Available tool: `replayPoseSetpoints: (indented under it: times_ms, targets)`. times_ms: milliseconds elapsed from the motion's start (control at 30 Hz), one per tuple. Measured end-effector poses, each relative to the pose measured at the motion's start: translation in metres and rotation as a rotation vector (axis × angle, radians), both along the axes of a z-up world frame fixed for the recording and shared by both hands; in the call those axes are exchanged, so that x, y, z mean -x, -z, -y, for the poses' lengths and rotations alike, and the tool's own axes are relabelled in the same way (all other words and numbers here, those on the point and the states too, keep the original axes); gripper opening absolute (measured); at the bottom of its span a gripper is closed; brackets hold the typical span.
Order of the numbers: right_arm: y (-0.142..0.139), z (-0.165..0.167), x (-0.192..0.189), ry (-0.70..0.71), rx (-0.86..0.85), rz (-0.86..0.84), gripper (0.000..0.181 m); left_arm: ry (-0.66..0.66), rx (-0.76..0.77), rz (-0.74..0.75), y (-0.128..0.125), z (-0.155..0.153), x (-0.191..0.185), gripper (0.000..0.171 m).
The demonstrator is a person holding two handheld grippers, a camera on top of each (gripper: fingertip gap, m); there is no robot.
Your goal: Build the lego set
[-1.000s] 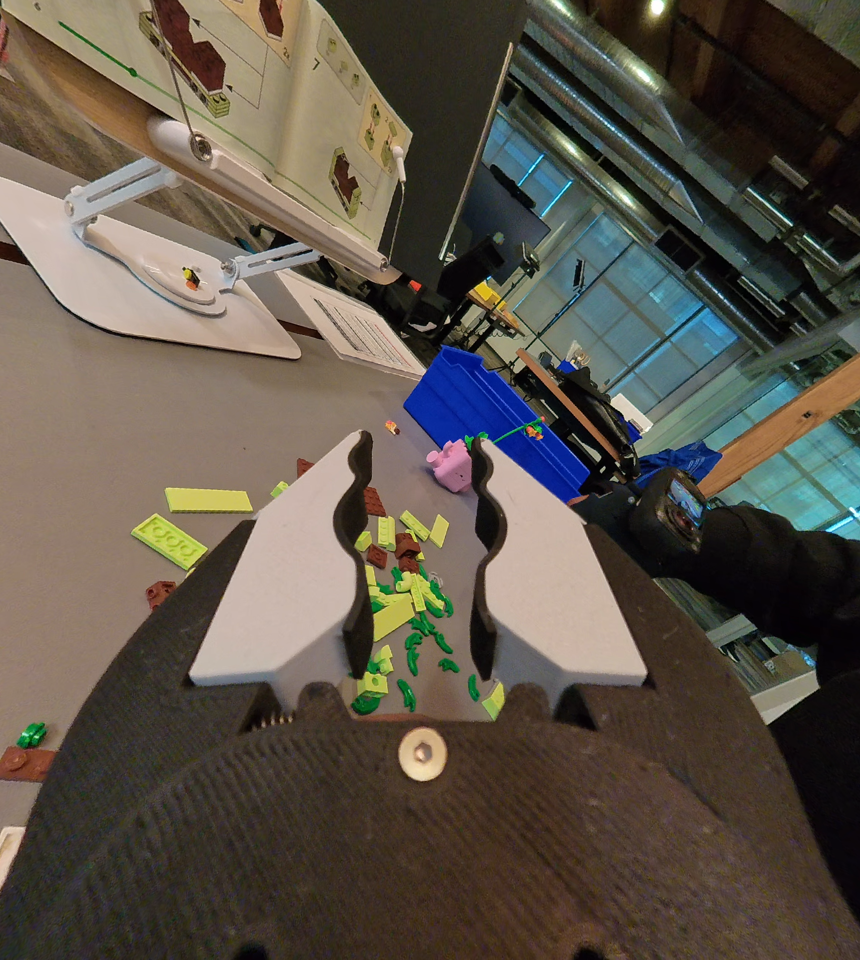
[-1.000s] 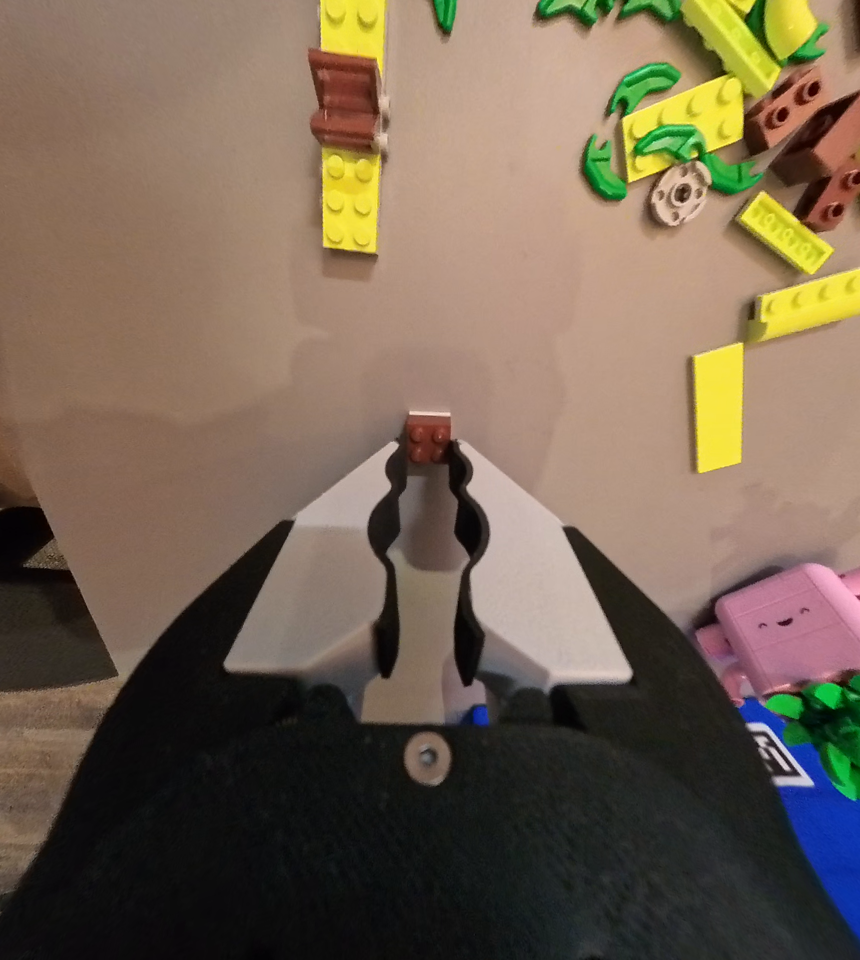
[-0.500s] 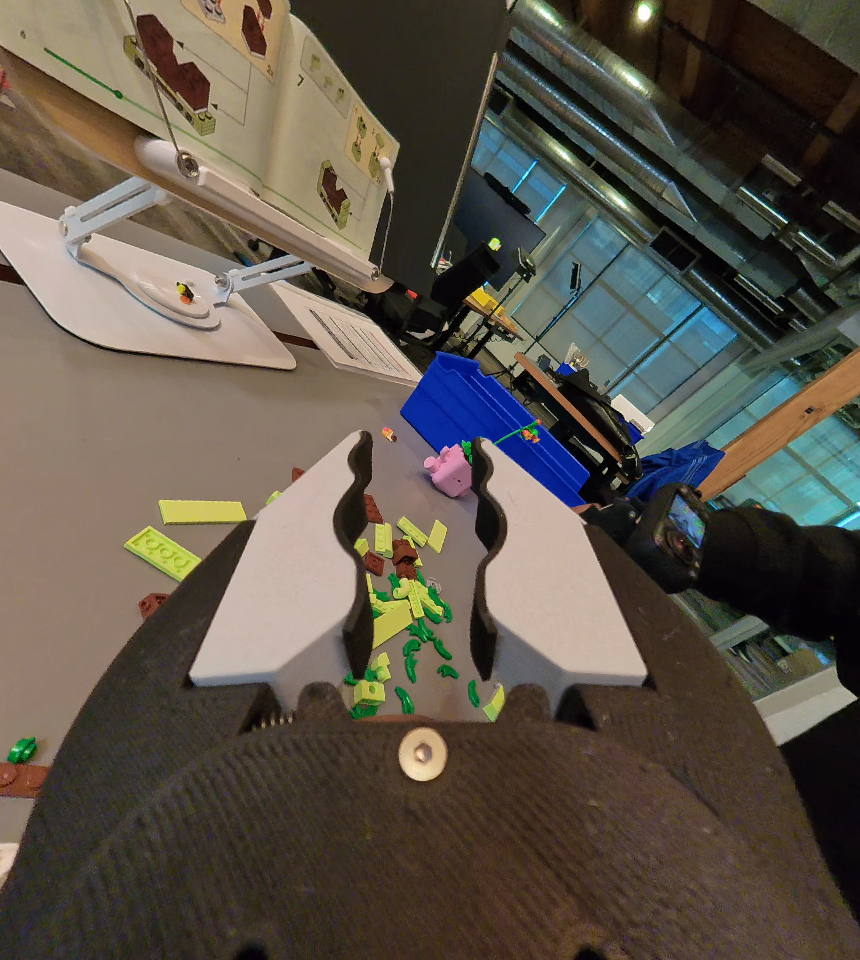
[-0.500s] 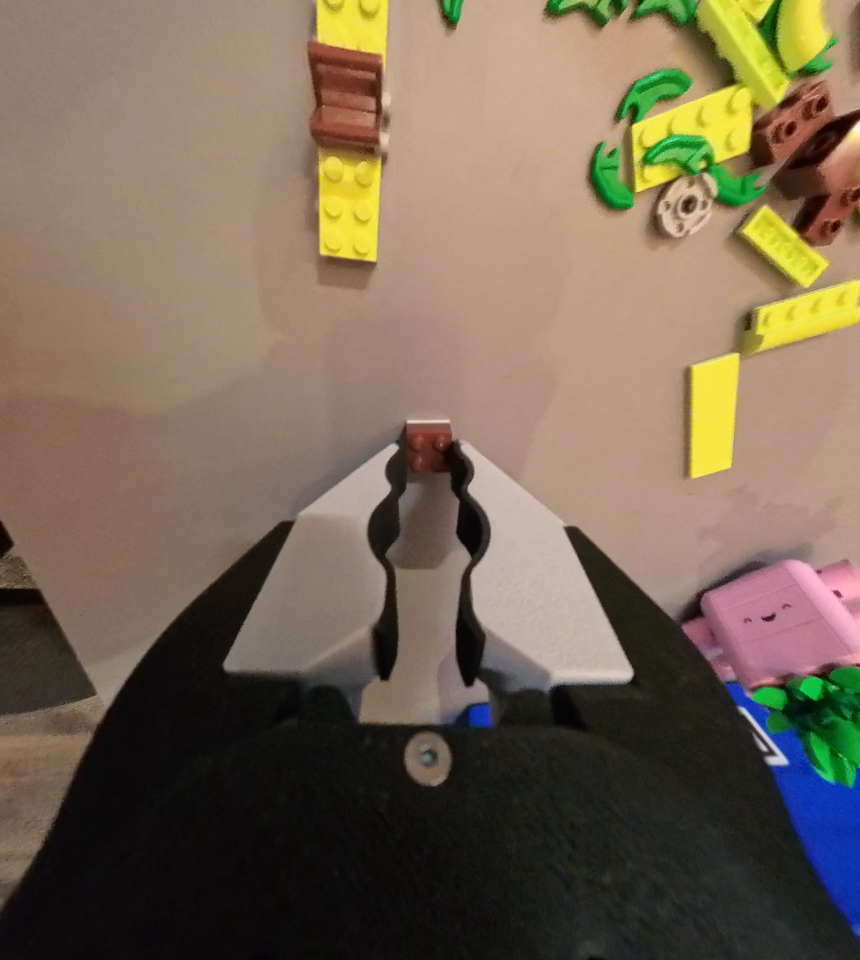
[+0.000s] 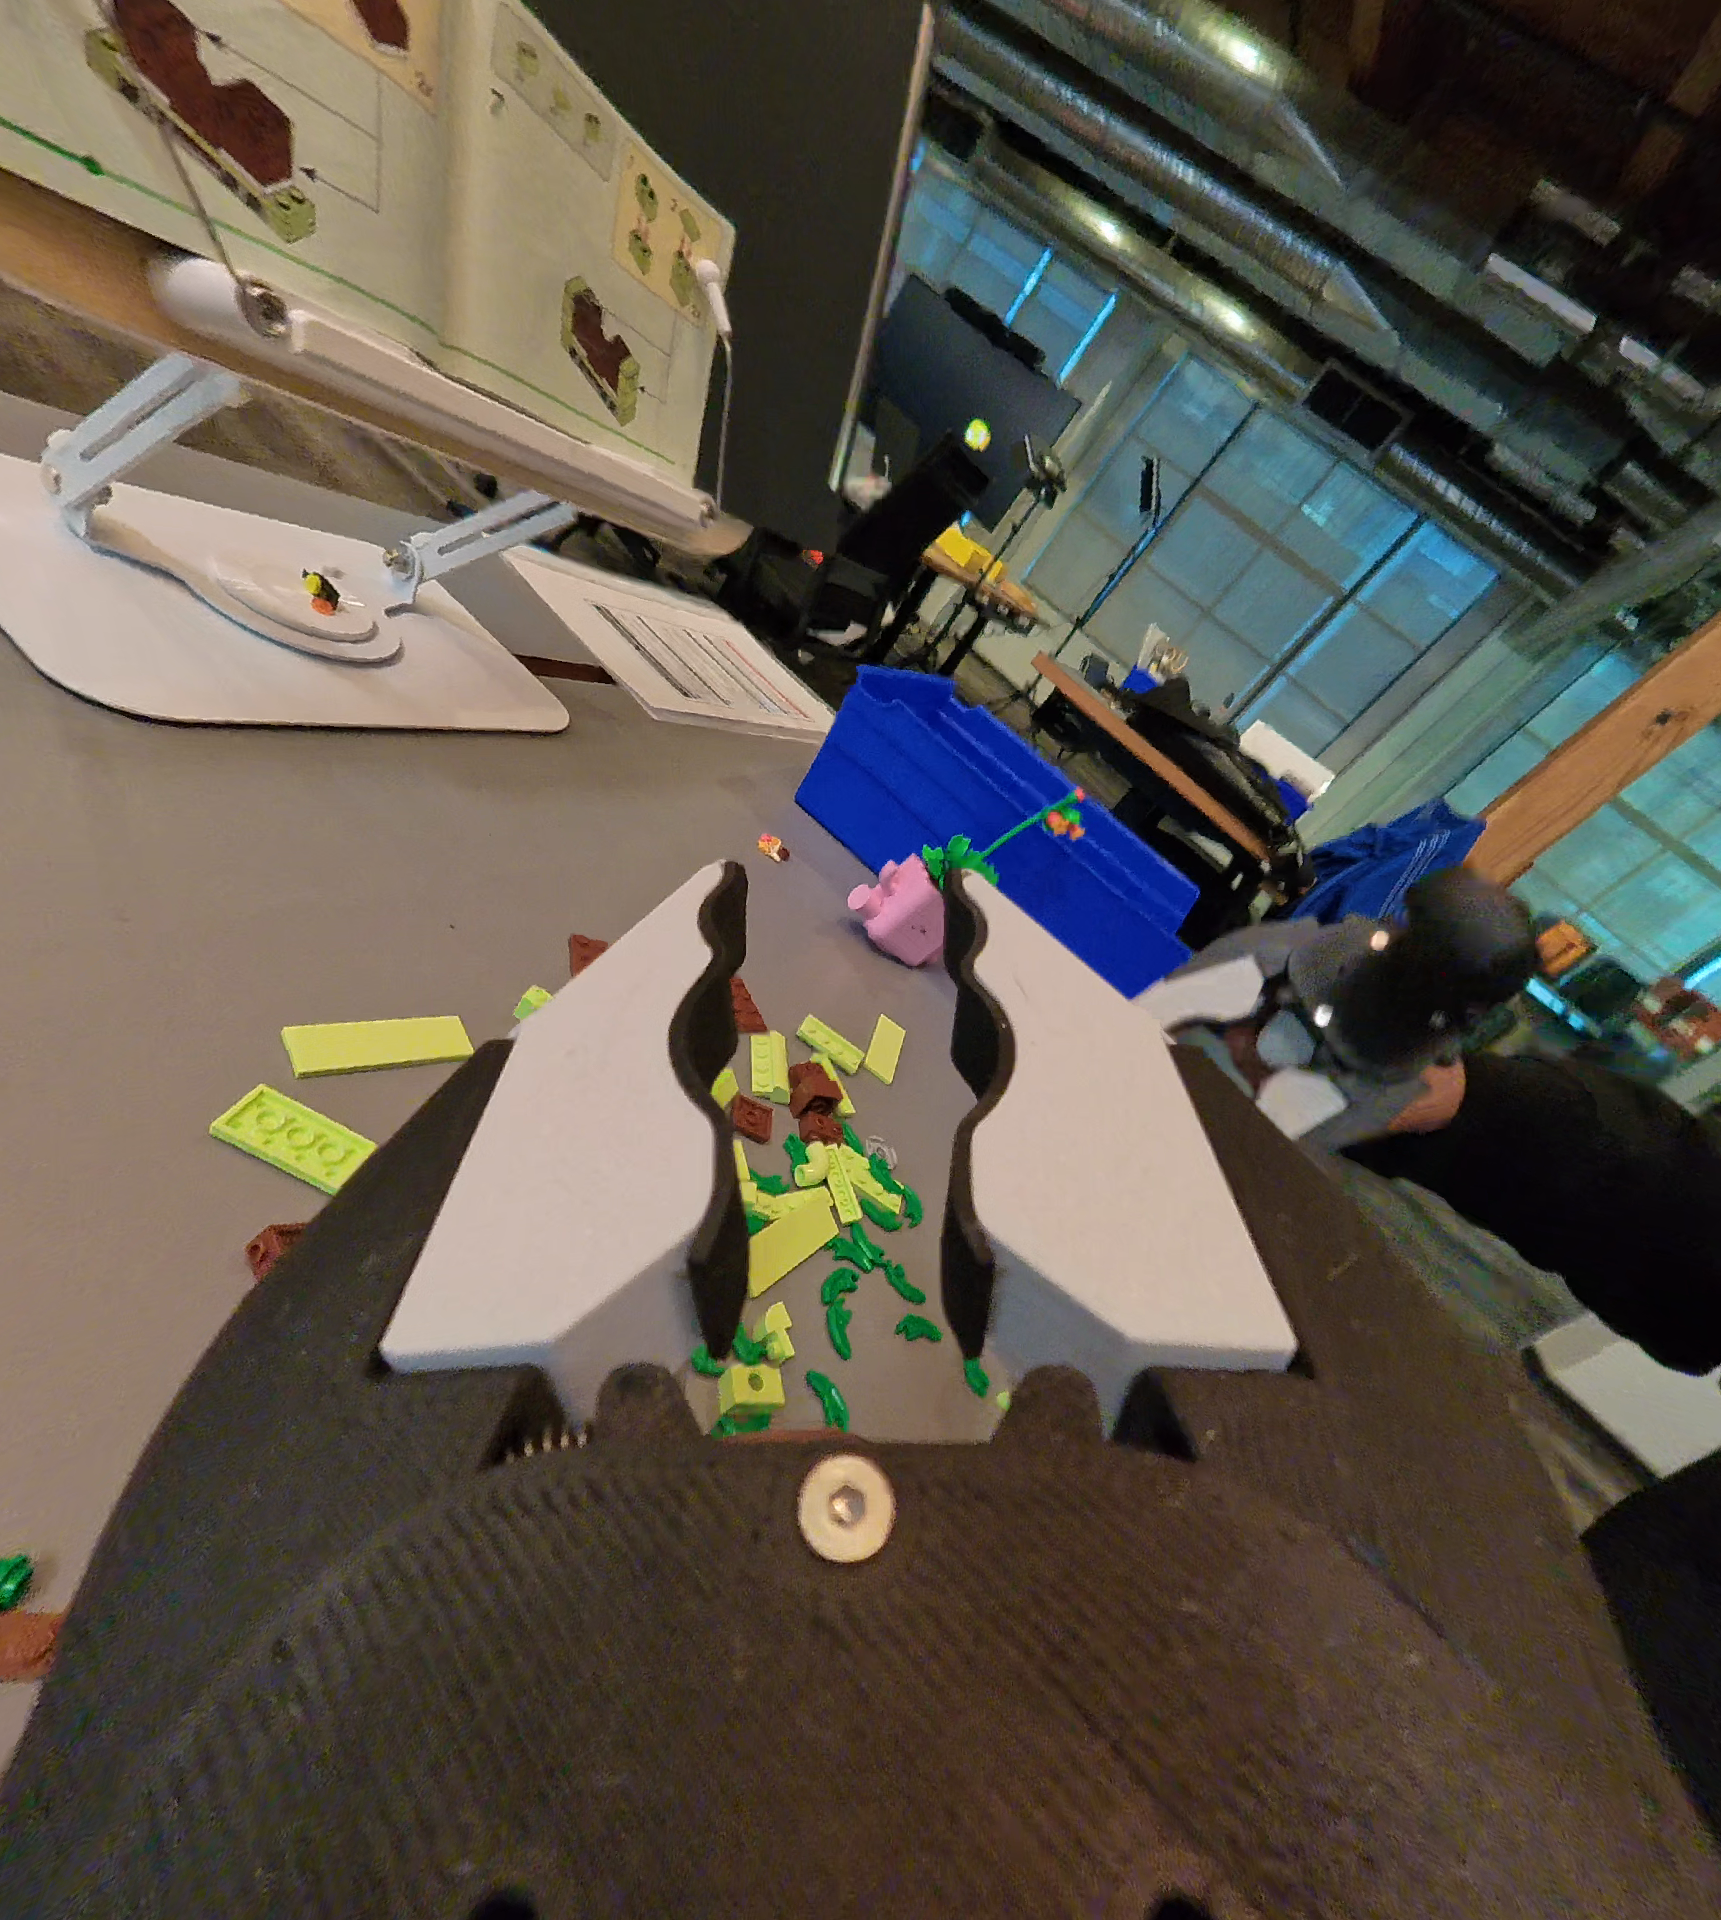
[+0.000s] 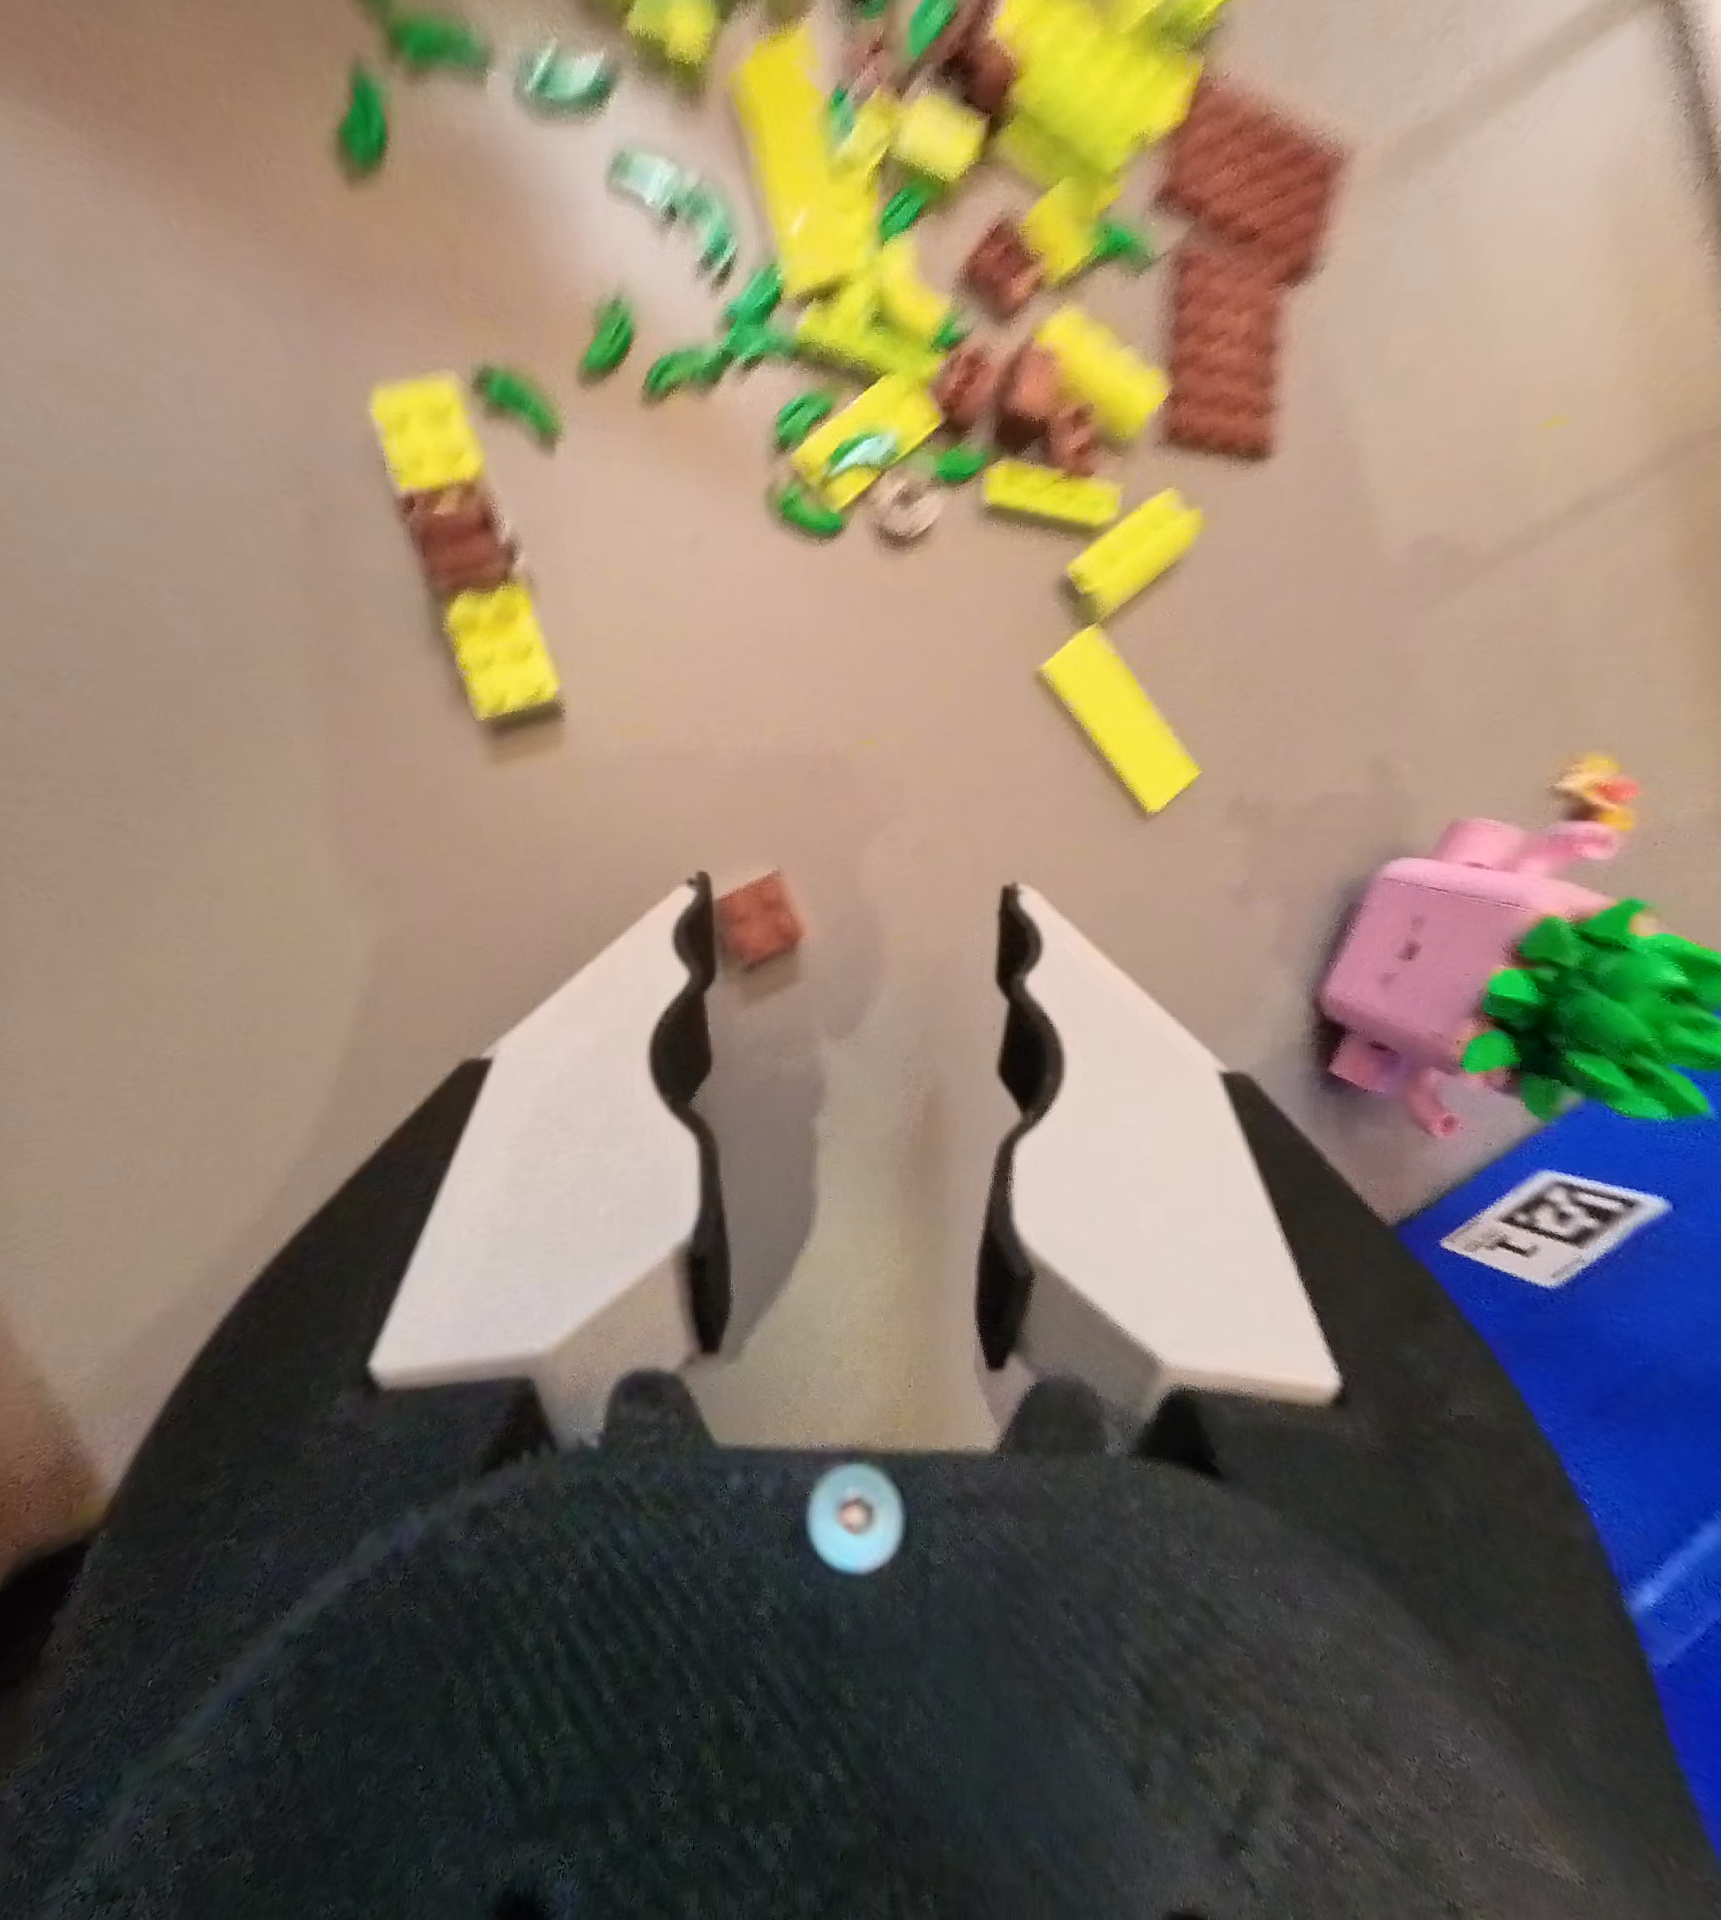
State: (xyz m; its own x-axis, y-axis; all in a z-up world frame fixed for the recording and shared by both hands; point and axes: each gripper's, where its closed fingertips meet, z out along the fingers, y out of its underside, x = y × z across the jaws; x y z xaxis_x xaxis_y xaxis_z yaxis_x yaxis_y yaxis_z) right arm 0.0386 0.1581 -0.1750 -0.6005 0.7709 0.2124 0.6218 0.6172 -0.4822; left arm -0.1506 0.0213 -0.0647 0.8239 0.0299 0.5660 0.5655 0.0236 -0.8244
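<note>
Right gripper [image 6: 845, 899] — jaws wide, empty; small brown plate [image 6: 758, 918] lies on the grey table [image 6: 160, 727] just beside its left fingertip. 
Yellow plate with brown piece [image 6: 466, 545] — beyond, likely the base awaiting it. 
Left gripper [image 5: 840, 883] — parted, empty, idle above the loose pile [image 5: 814, 1153].

A grey table [image 5: 108, 883] fills the lower left of the left wrist view, and past its far edge at two o'clock a tall wall of gridded windows [image 5: 1282, 582] lets in bluish daylight. Overhead at one o'clock run silver ducts [image 5: 1147, 135] under a dark ceiling with small lamps, while a slanted wooden beam [image 5: 1656, 707] crosses at three o'clock. At twelve o'clock stands a dark panel [image 5: 783, 208], with a wooden desk [image 5: 1147, 758] and a dark screen [image 5: 949, 384] farther back.
</note>
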Motion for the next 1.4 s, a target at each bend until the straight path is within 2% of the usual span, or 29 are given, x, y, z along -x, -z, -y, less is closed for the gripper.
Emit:
replayPoseSetpoints:
  times_ms: [67,133,167,233,300,467,533,633,733,867,967,1200,1400]
  targets:
    - [-0.012,-0.017,0.02,0.141,-0.019,-0.141,0.034,0.048,0.056,-0.053,0.004,-0.005,-0.012,0.034]
    - [-0.02,-0.027,0.042,0.246,-0.079,-0.275,0.031,0.084,0.125,-0.148,0.013,-0.012,-0.023,0.028]
    - [-0.023,-0.022,0.054,0.266,-0.059,-0.329,0.03,0.082,0.177,-0.213,0.02,-0.017,-0.026,0.024]
    - [-0.026,-0.005,0.073,0.268,0.012,-0.404,0.021,0.021,0.311,-0.368,0.041,-0.025,-0.02,0.016]
    - [-0.027,-0.003,0.082,0.268,0.062,-0.445,0.0,-0.076,0.413,-0.472,0.057,-0.029,-0.008,0.008]
    - [-0.033,-0.046,0.072,0.427,0.252,-0.579,0.0,-0.124,0.332,-0.501,0.048,-0.038,-0.012,0.0]
    - [-0.036,-0.049,0.061,0.437,0.377,-0.631,0.0,-0.139,0.3,-0.496,0.042,-0.042,-0.01,0.0]
    - [-0.043,-0.063,0.052,0.48,0.395,-0.692,0.0,-0.102,0.295,-0.485,0.037,-0.058,-0.011,0.001]
    - [-0.043,-0.061,0.053,0.461,0.409,-0.703,0.0,-0.012,0.297,-0.494,0.038,-0.08,-0.025,0.0]
    - [-0.032,-0.055,0.057,0.435,0.424,-0.658,0.004,0.094,0.371,-0.552,0.056,-0.103,-0.042,0.0]
    - [-0.031,-0.056,0.057,0.441,0.446,-0.645,0.005,0.067,0.4,-0.62,0.058,-0.108,-0.037,0.001]
    - [-0.024,-0.058,0.061,0.459,0.492,-0.579,0.006,0.018,0.329,-0.574,0.048,-0.093,-0.033,0.001]
    - [-0.019,-0.059,0.064,0.469,0.485,-0.55,0.006,0.022,0.387,-0.571,0.067,-0.094,-0.031,0.002]
